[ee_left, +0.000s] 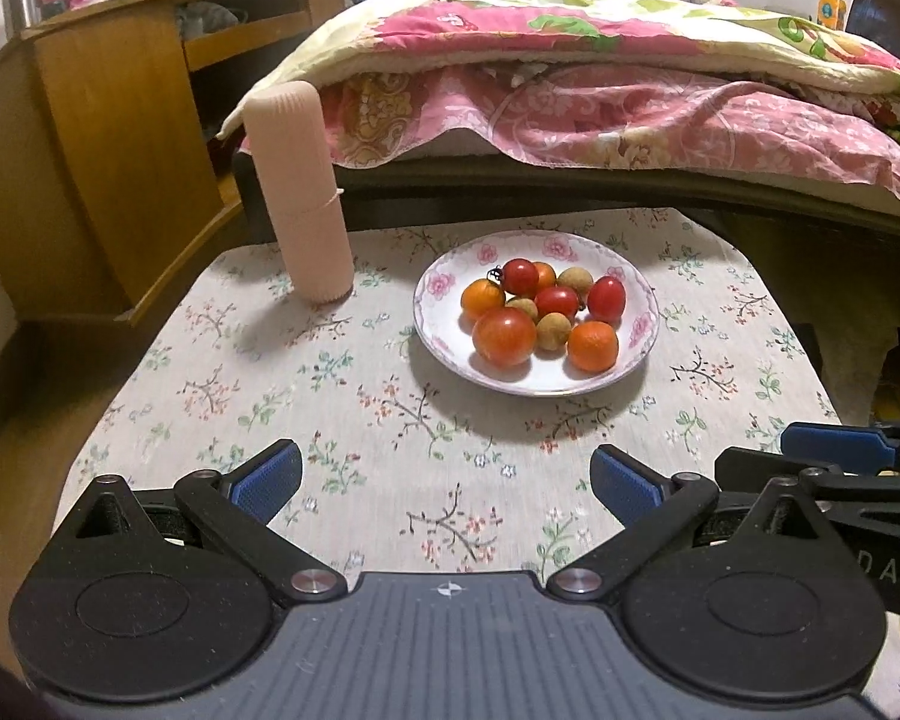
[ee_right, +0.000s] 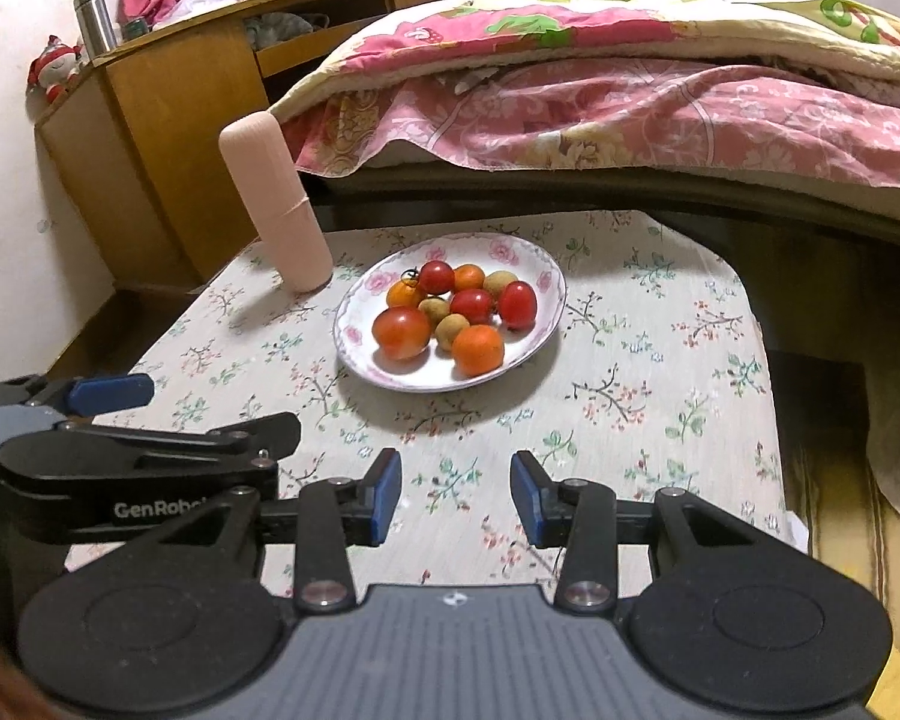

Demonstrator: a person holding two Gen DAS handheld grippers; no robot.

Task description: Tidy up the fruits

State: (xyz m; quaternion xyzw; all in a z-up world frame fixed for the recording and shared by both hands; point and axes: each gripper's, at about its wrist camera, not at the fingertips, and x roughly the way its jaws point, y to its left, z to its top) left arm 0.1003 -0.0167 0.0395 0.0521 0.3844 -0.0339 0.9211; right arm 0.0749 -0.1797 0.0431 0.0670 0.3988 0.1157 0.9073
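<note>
At about ten o'clock from the plate, a tall pink ribbed container stands upright on the floral tablecloth, close to the plate but not touching it, probably parked at the back edge so the middle of the table stays free for sorting.

The left gripper hovers low over the cloth at the plate's six o'clock, well short of it. Its blue pads stand wide apart with nothing between them, a spread that looks ready to take one of the larger fruits.

The floral-rimmed plate sits near the table's centre and carries all the fruit in one mixed heap: a big tomato at seven o'clock, an orange mandarin at five, red cherry tomatoes through the middle, and small tan longans wedged between them. Nothing has been separated yet, so sorting seems not to have begun.

The right gripper hangs beside the left, also at six o'clock from the plate. Its jaws are parted only narrowly and hold nothing, a gap that would suit a cherry tomato or longan.
</note>
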